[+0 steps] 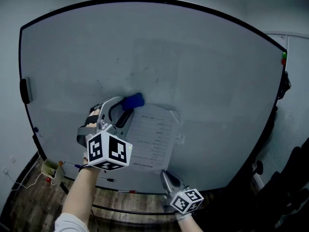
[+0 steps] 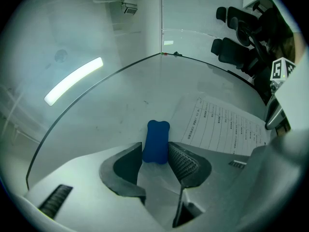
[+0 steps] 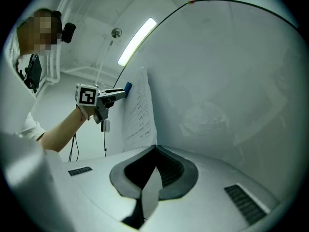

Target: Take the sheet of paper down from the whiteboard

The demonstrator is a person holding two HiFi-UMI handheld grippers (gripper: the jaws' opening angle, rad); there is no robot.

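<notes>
In the head view, a sheet of paper (image 1: 154, 139) is seen flat on the whiteboard (image 1: 193, 57). It is pinned at its top corner by a blue magnet (image 1: 133, 101). The left gripper (image 1: 127, 109) is put right at that magnet, and the sheet hangs down just beside it. The right gripper (image 1: 165, 174) is held up from below, with its tip at the bottom edge of the sheet.

In the left gripper view, the blue magnet (image 2: 156, 139) is seen between the two jaws. The jaws are set wide, and both pads are pressed on its sides. The magnet is likely gripped this way so it can be pulled off the board. The sheet (image 2: 222, 127) lies just past the gripper's right jaw.

In the right gripper view, the jaws are pinched tight together, and a thin strip of the sheet (image 3: 140, 115) is caught between them. From the tip, the sheet stands up along the board. The bottom is probably held so the paper is not dropped once the magnet is off. Far up the sheet, the left gripper (image 3: 120, 93) is seen at the magnet (image 3: 128, 86).
</notes>
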